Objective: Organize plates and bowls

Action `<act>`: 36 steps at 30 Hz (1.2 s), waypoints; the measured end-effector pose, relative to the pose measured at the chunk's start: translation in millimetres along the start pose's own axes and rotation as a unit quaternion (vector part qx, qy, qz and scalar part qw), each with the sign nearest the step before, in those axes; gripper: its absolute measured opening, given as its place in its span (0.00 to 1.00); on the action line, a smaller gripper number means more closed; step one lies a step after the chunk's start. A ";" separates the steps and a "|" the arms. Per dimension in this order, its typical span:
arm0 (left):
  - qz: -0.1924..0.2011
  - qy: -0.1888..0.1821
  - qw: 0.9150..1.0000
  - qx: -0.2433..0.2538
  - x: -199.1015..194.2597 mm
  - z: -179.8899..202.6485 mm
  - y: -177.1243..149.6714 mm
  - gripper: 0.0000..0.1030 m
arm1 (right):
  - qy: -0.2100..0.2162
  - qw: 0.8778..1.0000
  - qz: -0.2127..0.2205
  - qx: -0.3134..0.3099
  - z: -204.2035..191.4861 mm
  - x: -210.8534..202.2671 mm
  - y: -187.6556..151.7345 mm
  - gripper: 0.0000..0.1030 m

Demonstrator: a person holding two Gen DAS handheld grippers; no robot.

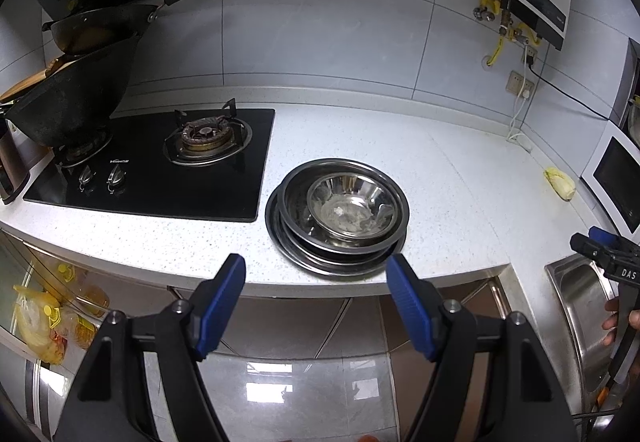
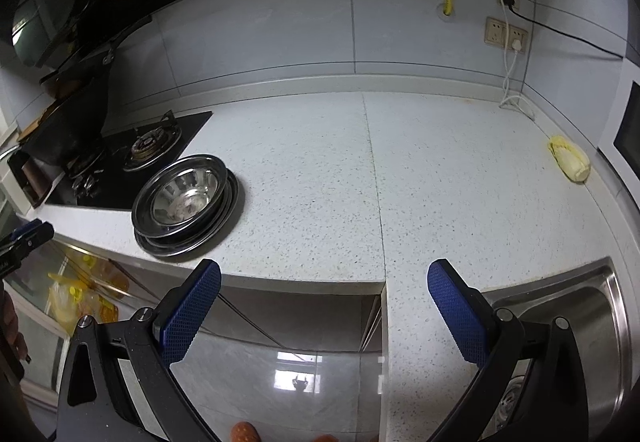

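Two grippers hang in front of the counter edge, both wide open with nothing between their blue pads. The left gripper point(image 1: 316, 282) points at the stack of steel plates point(image 1: 320, 258), which sits on the speckled countertop point(image 1: 460, 177) just right of the black gas hob point(image 1: 160, 177), with a steel bowl point(image 1: 352, 207) nested on top. The right gripper point(image 2: 324, 292) hovers farther right, between that stack point(image 2: 184, 238) and the sink point(image 2: 592, 314), over bare counter. Judging by how things lie, the dishes look already gathered into one pile, so whatever remains is probably a tidy-up or a move of the pile. The stack is not quite square: the lower plates jut out toward the counter edge, and the whole pile sits close to that edge. To handle it well, a gripper would best come in low, pinch a plate rim on the near side with a pad above and a pad beneath, and slide the pile back from the edge instead of lifting it. Polished steel is likely slippery, and the loose bowl could skate if the plates tilt. A yellow cloth-like lump point(image 2: 570, 161) lies well apart at the far right.
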State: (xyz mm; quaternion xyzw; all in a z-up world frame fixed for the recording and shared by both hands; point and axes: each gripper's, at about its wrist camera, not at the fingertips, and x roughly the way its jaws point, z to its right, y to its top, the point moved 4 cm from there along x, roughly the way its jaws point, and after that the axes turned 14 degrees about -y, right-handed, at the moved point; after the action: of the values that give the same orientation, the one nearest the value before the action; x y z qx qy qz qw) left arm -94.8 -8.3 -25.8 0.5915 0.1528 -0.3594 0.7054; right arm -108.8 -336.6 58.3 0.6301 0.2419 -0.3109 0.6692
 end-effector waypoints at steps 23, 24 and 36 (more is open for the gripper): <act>0.015 -0.008 0.998 0.059 -3.1 24.9 9.2 0.69 | -0.045 0.996 -0.006 0.077 48.7 -21.0 -12.7 0.99; 0.016 -0.008 0.998 0.060 -3.1 24.8 9.8 0.69 | -0.046 0.996 -0.005 0.077 49.1 -21.5 -12.2 0.99; 0.009 -0.006 0.998 0.056 -1.3 18.1 11.2 0.69 | -0.041 0.996 -0.007 0.077 41.2 -16.6 -9.6 0.99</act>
State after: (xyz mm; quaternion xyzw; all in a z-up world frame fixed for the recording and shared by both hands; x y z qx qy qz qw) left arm -91.8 -24.5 -12.3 0.6292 0.1226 -0.3643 0.6755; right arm -130.0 -375.9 67.2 0.6645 0.1936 -0.3588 0.6263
